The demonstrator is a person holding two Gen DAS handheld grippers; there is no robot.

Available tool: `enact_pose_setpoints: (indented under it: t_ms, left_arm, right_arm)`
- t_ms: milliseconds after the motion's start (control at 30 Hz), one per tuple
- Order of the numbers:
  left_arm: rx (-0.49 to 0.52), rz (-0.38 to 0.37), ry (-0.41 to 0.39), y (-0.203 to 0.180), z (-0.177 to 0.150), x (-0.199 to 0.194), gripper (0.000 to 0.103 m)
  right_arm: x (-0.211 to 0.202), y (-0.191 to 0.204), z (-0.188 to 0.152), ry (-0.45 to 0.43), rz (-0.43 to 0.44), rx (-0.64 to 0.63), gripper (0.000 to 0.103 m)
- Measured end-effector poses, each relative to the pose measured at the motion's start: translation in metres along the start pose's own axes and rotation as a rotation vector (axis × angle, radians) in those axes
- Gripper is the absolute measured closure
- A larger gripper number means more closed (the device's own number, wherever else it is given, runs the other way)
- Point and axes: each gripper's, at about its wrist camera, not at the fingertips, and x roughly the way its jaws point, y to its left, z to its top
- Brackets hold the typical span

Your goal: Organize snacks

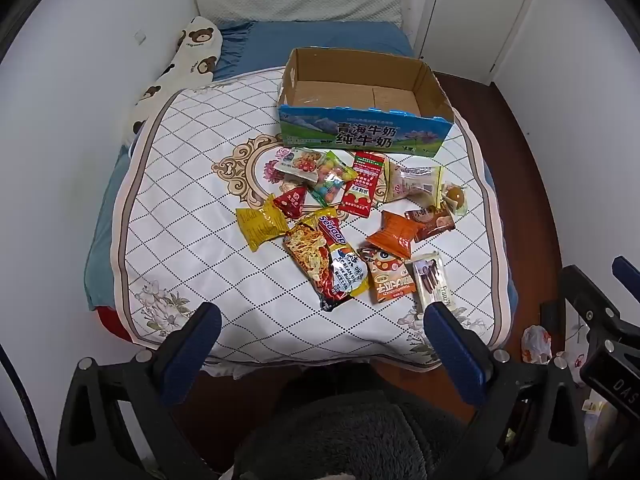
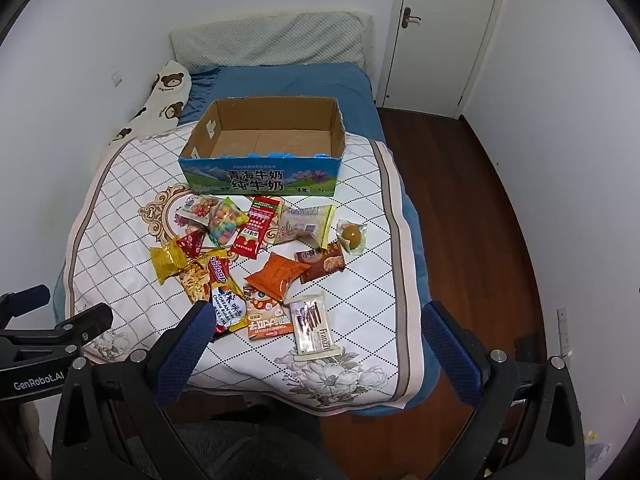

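On the bed, the quilt (image 2: 120, 208) has the empty cardboard box (image 2: 262, 174) at its far end with the snack packets (image 2: 276, 276) scattered just in front, so nothing's sorted yet imo. Left gripper (image 1: 320, 330) and right gripper (image 2: 316, 330) both hang back with jaws wide apart, holding nothing; next up is probably reaching for a near packet like the wafer pack (image 2: 314, 326).

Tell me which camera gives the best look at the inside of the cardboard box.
The right wrist view. There the cardboard box sits near the middle of the picture and its bare floor shows from wall to wall. In the left wrist view the box lies farther off and skewed, though its floor still shows, with no snacks in it.
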Motion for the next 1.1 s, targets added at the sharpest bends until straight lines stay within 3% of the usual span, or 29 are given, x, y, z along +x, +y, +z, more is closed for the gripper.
enact_pose_setpoints:
  t_ms: [1100]
  left_arm:
    - [0.010, 0.003, -0.042, -0.002, 0.002, -0.009, 0.000]
  right_arm:
    - [-0.006, -0.001, 0.001, -0.011, 0.010, 0.002, 0.000]
